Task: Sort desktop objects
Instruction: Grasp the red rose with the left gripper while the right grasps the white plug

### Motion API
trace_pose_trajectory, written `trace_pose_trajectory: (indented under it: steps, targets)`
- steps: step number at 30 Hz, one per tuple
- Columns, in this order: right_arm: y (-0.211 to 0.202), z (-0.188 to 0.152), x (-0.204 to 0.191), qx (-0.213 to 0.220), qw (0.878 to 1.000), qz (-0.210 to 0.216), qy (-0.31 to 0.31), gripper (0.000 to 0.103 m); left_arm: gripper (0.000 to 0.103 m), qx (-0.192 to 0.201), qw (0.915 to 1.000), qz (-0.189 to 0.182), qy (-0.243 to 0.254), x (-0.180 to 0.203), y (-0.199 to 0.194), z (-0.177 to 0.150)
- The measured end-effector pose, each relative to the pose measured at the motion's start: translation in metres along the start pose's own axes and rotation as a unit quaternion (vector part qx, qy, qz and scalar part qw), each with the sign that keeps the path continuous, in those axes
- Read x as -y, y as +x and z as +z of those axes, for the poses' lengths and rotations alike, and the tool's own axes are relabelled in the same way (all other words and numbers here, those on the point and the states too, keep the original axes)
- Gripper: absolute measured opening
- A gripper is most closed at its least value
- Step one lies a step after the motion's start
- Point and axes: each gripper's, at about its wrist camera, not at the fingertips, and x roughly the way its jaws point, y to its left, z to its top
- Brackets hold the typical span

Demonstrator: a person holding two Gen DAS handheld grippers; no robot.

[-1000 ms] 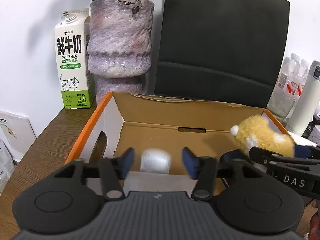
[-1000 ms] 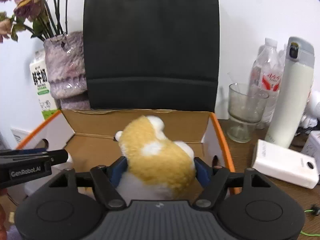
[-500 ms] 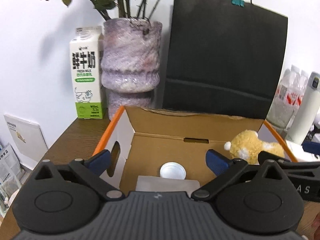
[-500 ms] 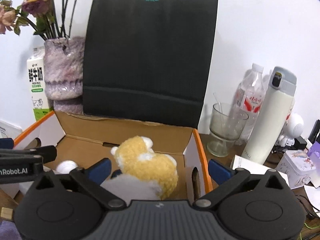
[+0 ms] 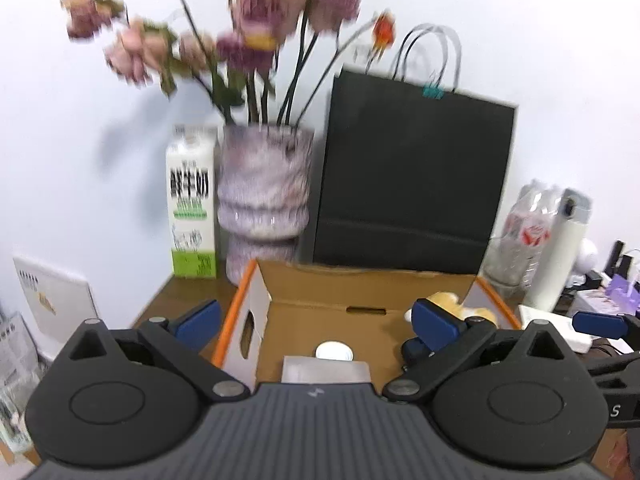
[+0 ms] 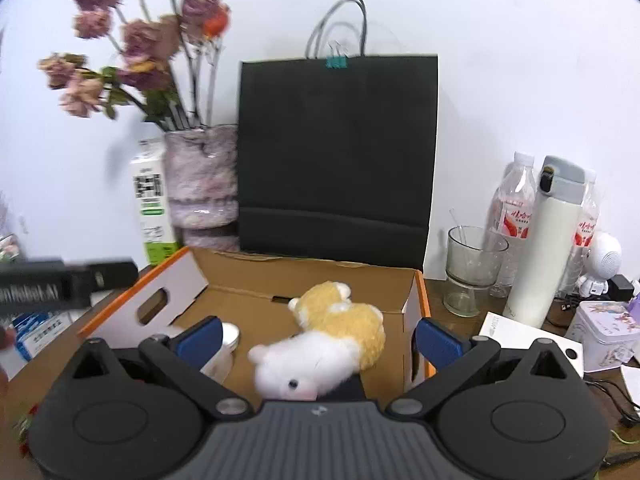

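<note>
While hidden leftward, plush toy (image 6: 336,336) shows rightward.

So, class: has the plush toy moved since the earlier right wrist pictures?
Yes. The plush toy left the right claw and now lies on the cardboard box floor.

— What stands along the back edge of the desk (image 6: 440,288)?

— A milk carton (image 5: 191,208) at the left, touching a mottled purple vase (image 5: 264,204) of dried pink flowers (image 5: 248,12). Next comes a black paper bag (image 6: 338,152) with a teal clip (image 6: 335,62) at its top.

— And the right side?

— A glass (image 6: 474,268), water bottles (image 6: 516,208), and a white flask (image 6: 554,240). Near the right edge sit a patterned tin (image 6: 606,332) and a small white figure (image 6: 604,260).
</note>
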Motion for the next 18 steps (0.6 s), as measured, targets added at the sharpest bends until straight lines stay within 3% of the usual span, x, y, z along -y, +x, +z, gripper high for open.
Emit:
trace_pose_trajectory:
  steps: [8,18]
  targets:
    - [-0.065,-0.033,-0.005,-0.010,1.000,0.012,-0.018,0.103,0.103,0.022,0.9989,-0.008,0.041,-0.011,-0.072,-0.017]
    - [-0.098,-0.108,-0.016,-0.076,0.997,0.012,0.001,0.103,0.103,-0.031,0.9988,0.013,0.037,-0.047,-0.112,-0.088]
